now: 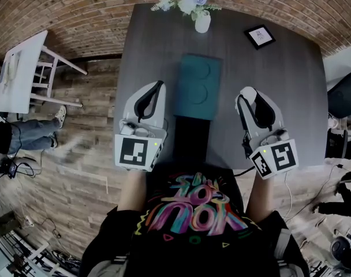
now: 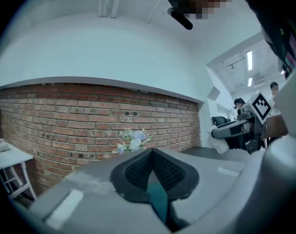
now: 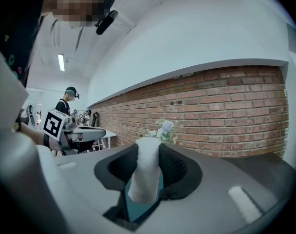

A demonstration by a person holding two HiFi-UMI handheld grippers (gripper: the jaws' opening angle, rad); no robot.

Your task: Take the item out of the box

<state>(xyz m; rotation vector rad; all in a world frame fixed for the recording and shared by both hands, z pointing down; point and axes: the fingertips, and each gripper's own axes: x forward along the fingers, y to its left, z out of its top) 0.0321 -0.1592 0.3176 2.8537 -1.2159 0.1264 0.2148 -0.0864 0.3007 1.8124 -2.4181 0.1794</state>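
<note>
Looking down from the head view, the teal box (image 1: 200,85) lies on the bench (image 1: 279,68) straight ahead of the person, its long axis running away from them, between the two hands; two round hollows show in its top face. The right gripper (image 1: 249,98) stands just right of the box and apart from it, with a white item (image 1: 247,91) at the tips of its fingers, so the item looks already clear of the box; the left gripper (image 1: 159,86) stands just left of the box, about as near.

From the left gripper view, the left gripper (image 2: 150,154) has its fingers clenched tip to tip with nothing caught between them; only a sliver of teal shows in the slot below.

From the right gripper view, the right gripper (image 3: 148,152) is grasping the white item (image 3: 144,174); the piece stands roughly upright between the fingers, its long axis across them, its rounded end poking above. What is left, I judge, is to carry it to bare bench on the right and set it down.
</note>
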